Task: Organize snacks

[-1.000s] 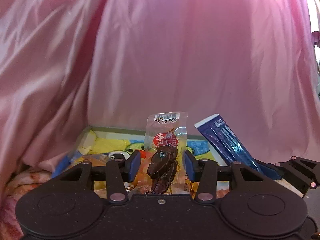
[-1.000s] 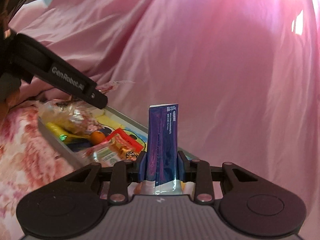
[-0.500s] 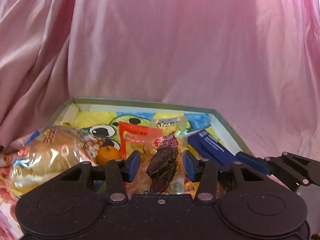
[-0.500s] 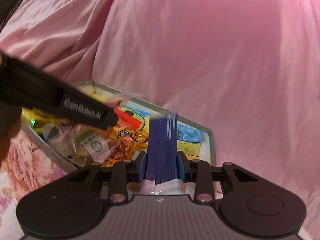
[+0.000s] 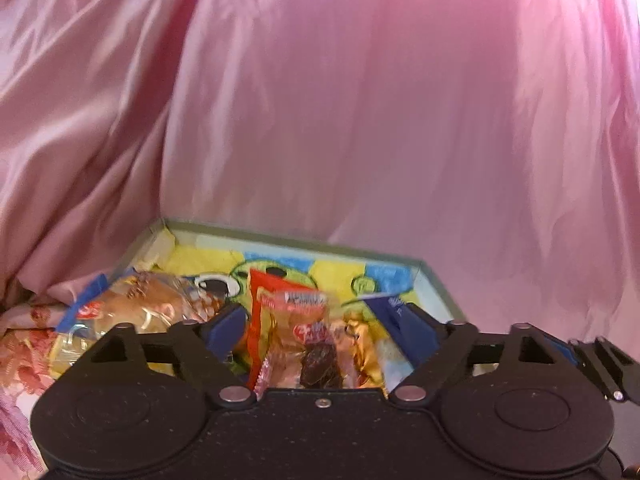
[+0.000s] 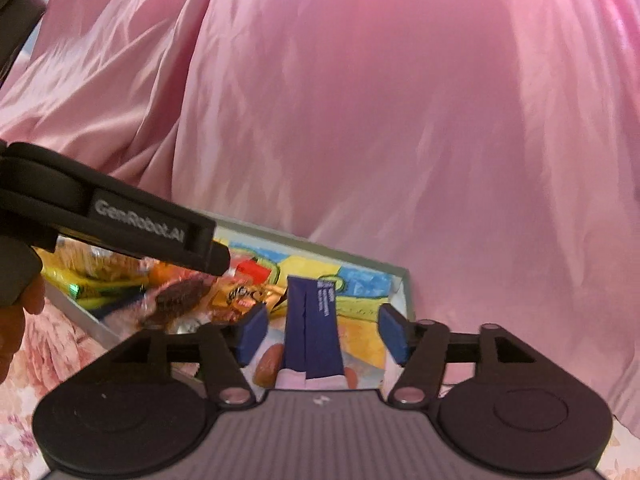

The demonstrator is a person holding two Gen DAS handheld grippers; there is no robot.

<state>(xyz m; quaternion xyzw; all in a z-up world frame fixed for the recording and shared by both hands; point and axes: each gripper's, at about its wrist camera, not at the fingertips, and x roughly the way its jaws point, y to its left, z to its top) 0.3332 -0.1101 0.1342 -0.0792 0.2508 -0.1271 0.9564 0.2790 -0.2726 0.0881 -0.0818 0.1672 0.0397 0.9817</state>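
Observation:
A shallow grey box (image 5: 304, 241) with a cartoon-printed floor holds the snacks. My left gripper (image 5: 320, 330) is open above it; the clear packet of dark dried meat (image 5: 316, 354) lies loose between its jaws, on a red packet (image 5: 260, 292). My right gripper (image 6: 320, 330) is open over the box's right end (image 6: 404, 292); the dark blue packet (image 6: 312, 328) lies between its jaws, free of both pads. The meat packet also shows in the right wrist view (image 6: 180, 298), under the left gripper's body (image 6: 120, 216).
A bagged bread roll (image 5: 136, 308) fills the box's left side, with gold-wrapped sweets (image 6: 240, 296) and yellow packets (image 6: 80, 284) near it. Pink satin cloth (image 5: 360, 120) rises behind the box. Floral bedding (image 6: 48, 340) lies at the left.
Both grippers lowered over the box and opened. The meat packet and the blue packet were let go and now lie in the box.

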